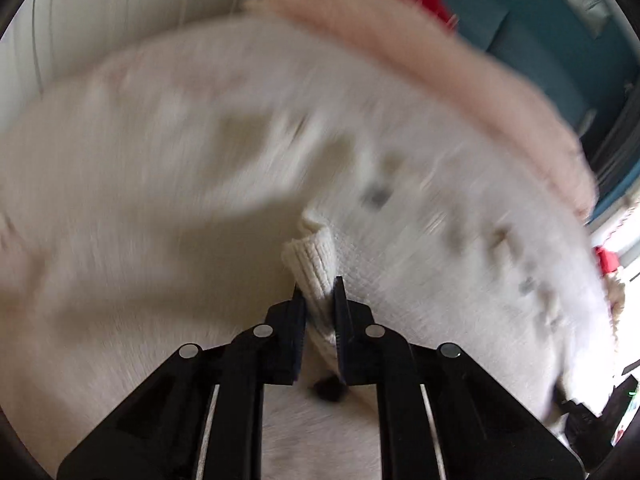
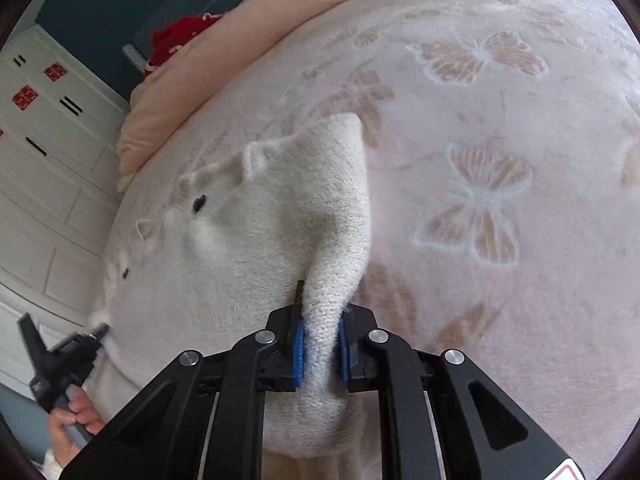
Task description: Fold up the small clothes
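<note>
A small cream knitted cardigan [image 2: 280, 208] with dark buttons [image 2: 199, 202] lies on a pale bed blanket. My right gripper [image 2: 322, 312] is shut on a bunched fold of its near edge, and the knit rises as a ridge from the blue pads [image 2: 299, 348]. In the blurred left wrist view, my left gripper [image 1: 318, 286] is shut on a ribbed edge of the cardigan [image 1: 310, 256]. A dark button [image 1: 330, 390] shows just below its fingers. The right wrist view shows the left gripper [image 2: 100, 330] at the cardigan's far left edge, held by a hand [image 2: 76, 416].
The blanket [image 2: 480, 200] carries a butterfly pattern and covers the bed. A pink quilt [image 2: 240, 40] runs along its far side with a red item [image 2: 180, 36] behind it. White cabinets [image 2: 40, 140] and a teal wall [image 2: 100, 0] stand to the left.
</note>
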`<state>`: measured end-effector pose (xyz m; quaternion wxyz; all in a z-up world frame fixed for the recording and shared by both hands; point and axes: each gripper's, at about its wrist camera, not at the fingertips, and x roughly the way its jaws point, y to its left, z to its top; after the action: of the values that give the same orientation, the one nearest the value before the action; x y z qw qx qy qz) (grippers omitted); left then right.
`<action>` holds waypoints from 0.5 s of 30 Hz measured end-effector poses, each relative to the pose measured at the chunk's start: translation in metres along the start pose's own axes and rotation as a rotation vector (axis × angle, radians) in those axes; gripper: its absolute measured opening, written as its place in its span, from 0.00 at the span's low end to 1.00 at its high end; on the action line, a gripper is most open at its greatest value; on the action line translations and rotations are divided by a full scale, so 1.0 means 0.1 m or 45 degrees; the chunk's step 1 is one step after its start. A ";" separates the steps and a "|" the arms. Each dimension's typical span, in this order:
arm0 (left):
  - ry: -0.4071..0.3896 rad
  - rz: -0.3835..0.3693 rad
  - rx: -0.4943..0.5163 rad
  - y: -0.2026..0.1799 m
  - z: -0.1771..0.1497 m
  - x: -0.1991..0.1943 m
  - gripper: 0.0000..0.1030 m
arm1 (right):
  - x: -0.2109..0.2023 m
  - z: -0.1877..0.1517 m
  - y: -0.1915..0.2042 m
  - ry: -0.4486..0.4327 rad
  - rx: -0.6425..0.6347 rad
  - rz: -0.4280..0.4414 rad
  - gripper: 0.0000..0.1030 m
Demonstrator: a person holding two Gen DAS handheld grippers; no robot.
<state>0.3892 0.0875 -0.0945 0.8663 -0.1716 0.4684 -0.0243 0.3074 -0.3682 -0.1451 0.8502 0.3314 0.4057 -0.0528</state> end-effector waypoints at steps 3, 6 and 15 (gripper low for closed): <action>-0.071 -0.049 0.002 0.05 -0.10 -0.08 0.14 | -0.22 0.03 0.10 -0.052 0.008 0.022 0.13; -0.074 -0.107 -0.084 0.14 -0.09 -0.12 0.16 | -0.48 -0.06 0.30 -0.176 -0.093 -0.007 0.20; -0.203 -0.048 -0.240 1.02 0.14 -0.74 0.53 | -0.56 -0.32 0.67 -0.128 -0.330 -0.218 0.27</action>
<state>0.3473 0.2020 -0.0604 0.8803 -0.2626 0.3948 0.0174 0.2734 -0.3072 -0.0846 0.8974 0.1799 0.3929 -0.0888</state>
